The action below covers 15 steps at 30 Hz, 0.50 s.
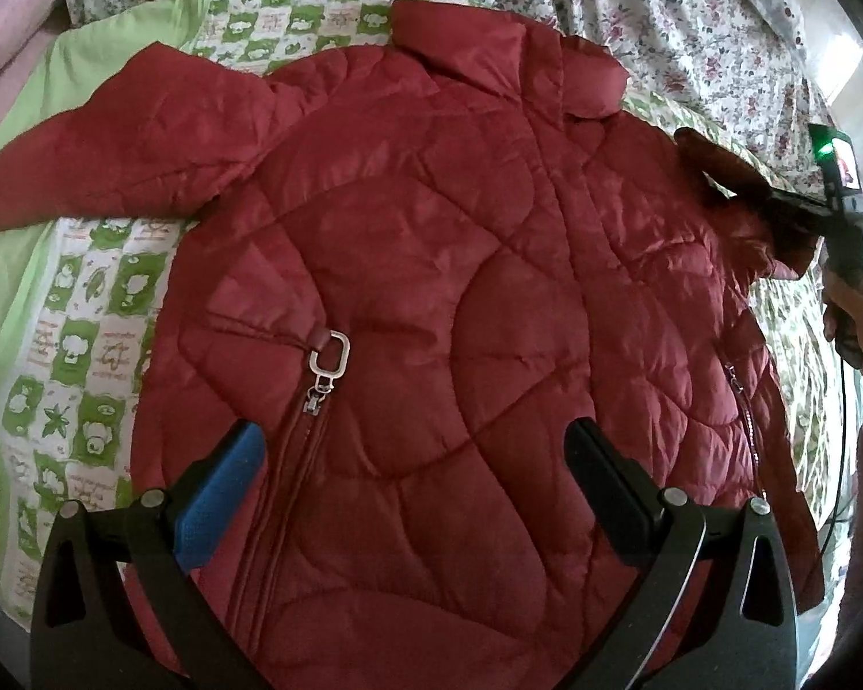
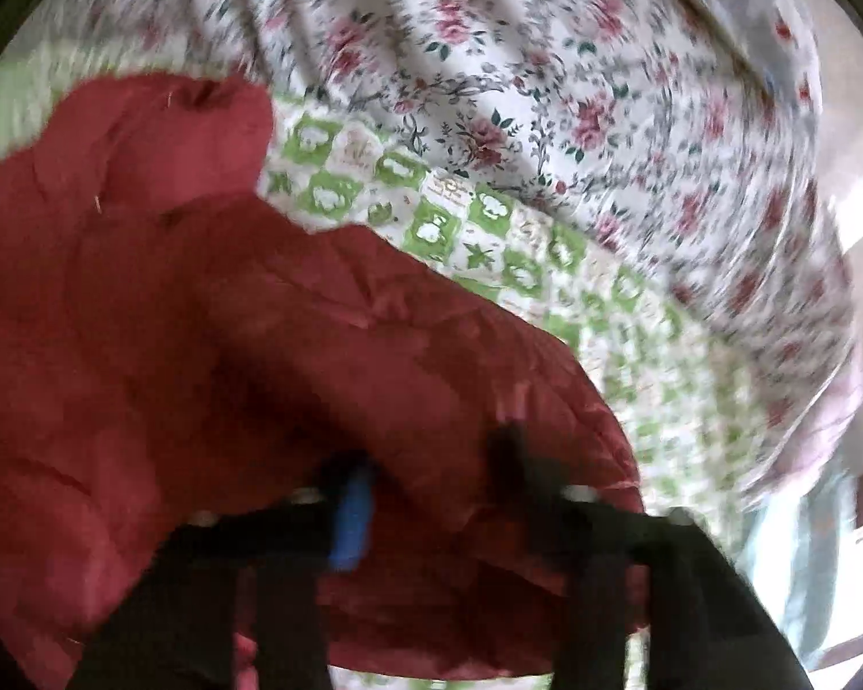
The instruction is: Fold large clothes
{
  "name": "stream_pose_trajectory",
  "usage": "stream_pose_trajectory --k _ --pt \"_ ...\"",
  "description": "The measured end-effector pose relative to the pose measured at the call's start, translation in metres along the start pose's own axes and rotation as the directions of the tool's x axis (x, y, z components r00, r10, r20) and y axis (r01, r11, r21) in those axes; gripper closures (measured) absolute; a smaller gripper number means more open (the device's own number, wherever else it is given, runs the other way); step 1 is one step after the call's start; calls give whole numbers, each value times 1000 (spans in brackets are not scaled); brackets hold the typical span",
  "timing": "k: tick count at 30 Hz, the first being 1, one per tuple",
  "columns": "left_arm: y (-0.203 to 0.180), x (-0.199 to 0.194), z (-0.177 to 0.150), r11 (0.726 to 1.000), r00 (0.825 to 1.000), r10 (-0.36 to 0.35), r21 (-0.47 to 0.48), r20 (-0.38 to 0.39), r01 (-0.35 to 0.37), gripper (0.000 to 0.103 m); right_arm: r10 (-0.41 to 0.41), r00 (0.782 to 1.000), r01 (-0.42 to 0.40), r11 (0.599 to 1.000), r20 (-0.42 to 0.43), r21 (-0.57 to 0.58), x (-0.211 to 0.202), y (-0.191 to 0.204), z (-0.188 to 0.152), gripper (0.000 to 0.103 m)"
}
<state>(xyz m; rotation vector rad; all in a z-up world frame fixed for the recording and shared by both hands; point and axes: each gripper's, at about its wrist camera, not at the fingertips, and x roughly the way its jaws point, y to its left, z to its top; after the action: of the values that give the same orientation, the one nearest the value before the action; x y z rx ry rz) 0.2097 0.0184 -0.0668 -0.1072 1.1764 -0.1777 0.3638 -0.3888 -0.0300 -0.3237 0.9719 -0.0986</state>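
A red quilted jacket lies front up on a bed, collar at the far side, one sleeve spread to the left. A silver zip pull sits on its left pocket. My left gripper is open and empty, hovering over the jacket's lower front. My right gripper is at the jacket's right side, shut on the right sleeve and lifting it. In the blurred right wrist view the red sleeve fabric lies between the fingers of that gripper.
A green and white patterned quilt lies under the jacket. A floral sheet covers the far side of the bed, also in the right wrist view. A pink pillow is at the far left.
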Motion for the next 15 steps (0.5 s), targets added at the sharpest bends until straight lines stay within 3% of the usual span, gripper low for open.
stream_pose_trajectory --k 3,6,11,15 --pt "3 2 0 1000 1000 -14 -10 -3 14 0 97 994 -102 992 56 80 -21 1 0 85" --pt "6 3 1 999 999 -37 -26 -5 37 0 215 969 -231 964 124 133 -44 10 1 86" --pt "17 -2 7 988 990 -139 -72 -9 138 0 405 890 -436 889 209 136 -77 52 3 86" --pt "35 -7 19 968 977 -213 -135 -6 211 0 546 809 -573 814 217 91 -90 113 5 86"
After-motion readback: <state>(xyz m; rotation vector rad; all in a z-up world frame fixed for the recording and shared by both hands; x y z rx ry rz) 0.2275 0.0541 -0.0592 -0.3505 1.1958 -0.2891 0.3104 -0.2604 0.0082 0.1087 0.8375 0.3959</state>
